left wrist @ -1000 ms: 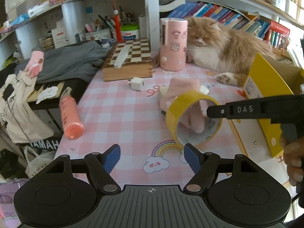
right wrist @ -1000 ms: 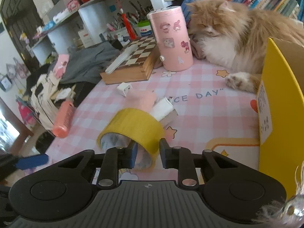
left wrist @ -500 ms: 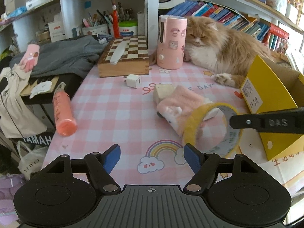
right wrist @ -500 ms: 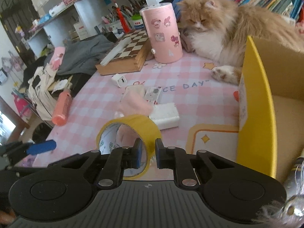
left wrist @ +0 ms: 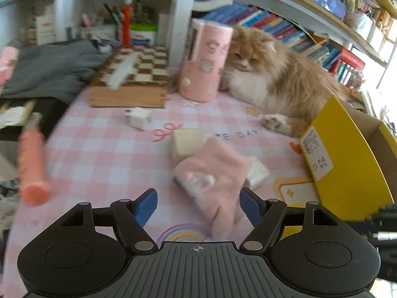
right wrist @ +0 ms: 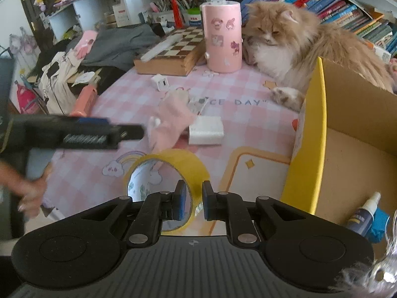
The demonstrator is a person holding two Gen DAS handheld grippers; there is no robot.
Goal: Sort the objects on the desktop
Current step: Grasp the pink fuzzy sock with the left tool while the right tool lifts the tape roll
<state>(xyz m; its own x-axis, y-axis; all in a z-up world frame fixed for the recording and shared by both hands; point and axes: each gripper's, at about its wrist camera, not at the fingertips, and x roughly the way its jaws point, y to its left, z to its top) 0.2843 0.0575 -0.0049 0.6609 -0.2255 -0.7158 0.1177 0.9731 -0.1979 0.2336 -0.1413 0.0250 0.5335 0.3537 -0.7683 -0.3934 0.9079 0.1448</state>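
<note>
Pinching the wall of the yellow tape roll (right wrist: 171,171), the right gripper (right wrist: 191,202) has its jaws nearly together, one pad inside the ring and one outside, and the roll hangs off the table just at the tips. At two o'clock from the roll stands the open yellow box (right wrist: 310,134), with a small dropper bottle (right wrist: 362,213) lying in its near corner. At twelve o'clock from the roll lie a pink sock (right wrist: 173,119) and, touching it, a white packet (right wrist: 206,131) on the pink checked tablecloth (right wrist: 248,116).

The left gripper (left wrist: 198,208) has its jaws wide apart and holds nothing; the sock's (left wrist: 213,181) toe lies between its blue pads without touching them. A fluffy orange cat (left wrist: 280,82) rests at one o'clock beside a pink canister (left wrist: 206,62).
</note>
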